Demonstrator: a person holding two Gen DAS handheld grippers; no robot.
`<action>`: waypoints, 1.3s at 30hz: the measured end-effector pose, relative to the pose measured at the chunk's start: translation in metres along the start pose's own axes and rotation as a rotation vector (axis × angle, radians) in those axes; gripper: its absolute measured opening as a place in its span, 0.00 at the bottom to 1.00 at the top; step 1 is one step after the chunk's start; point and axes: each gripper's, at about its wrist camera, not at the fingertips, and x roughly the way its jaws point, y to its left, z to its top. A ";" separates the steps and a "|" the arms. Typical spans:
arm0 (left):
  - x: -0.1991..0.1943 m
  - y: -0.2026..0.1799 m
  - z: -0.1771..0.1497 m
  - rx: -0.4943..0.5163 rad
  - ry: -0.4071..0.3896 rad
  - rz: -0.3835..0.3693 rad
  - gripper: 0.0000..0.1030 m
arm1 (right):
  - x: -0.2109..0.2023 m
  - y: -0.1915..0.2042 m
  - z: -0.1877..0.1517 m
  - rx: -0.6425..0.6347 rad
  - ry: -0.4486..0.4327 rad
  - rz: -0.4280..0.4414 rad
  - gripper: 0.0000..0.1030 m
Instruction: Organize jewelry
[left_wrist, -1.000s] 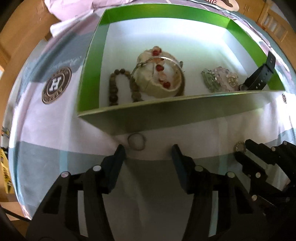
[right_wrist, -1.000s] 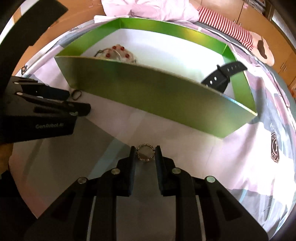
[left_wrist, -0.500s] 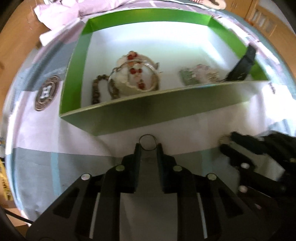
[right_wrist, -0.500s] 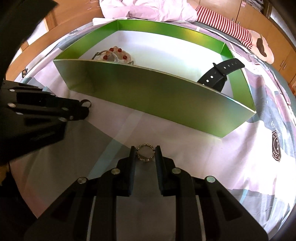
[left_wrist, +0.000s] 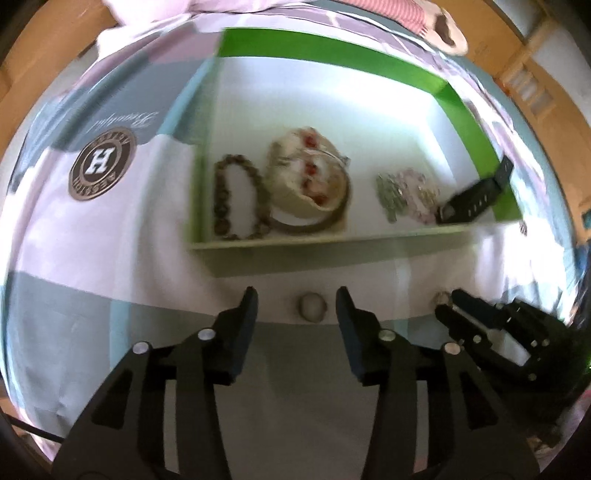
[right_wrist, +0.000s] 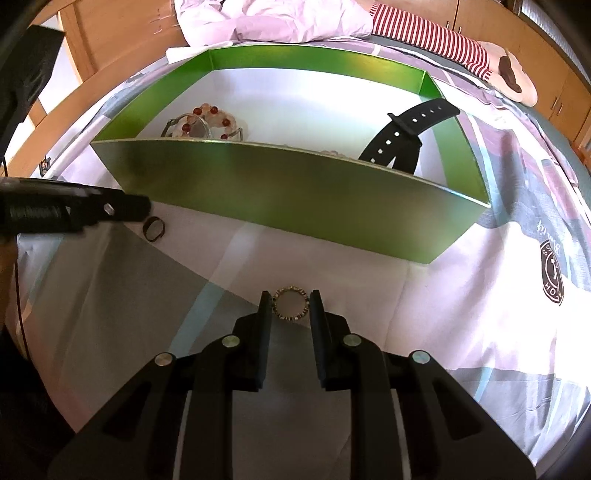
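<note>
The green box (right_wrist: 295, 206) fills the upper middle of both views, with bracelets and a watch inside. The right gripper (right_wrist: 288, 306) is clamped on a studded ring (right_wrist: 290, 303), low centre. The left gripper (left_wrist: 295, 314) has just been opening; its plain ring (left_wrist: 312, 307) lies loose between the jaws on the bedspread (right_wrist: 480, 295). I'd re-centre lower and squeeze slowly, since thin rings slip easily.

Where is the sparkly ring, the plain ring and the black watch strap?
sparkly ring (right_wrist: 290, 303): right wrist view, on its lower band, between the claw tips.
plain ring (right_wrist: 153, 228): right wrist view, on its dark band.
black watch strap (right_wrist: 413, 123): right wrist view, mid-strap, by the holes.
</note>
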 end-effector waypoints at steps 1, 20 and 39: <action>0.002 -0.003 0.000 0.020 0.001 0.012 0.51 | 0.001 0.000 0.000 -0.003 0.002 -0.001 0.20; 0.014 -0.039 -0.018 0.169 0.003 0.114 0.19 | 0.001 0.005 0.002 -0.008 -0.021 -0.027 0.20; 0.018 -0.048 -0.019 0.211 0.018 0.124 0.22 | 0.005 -0.001 0.005 0.009 0.001 -0.042 0.24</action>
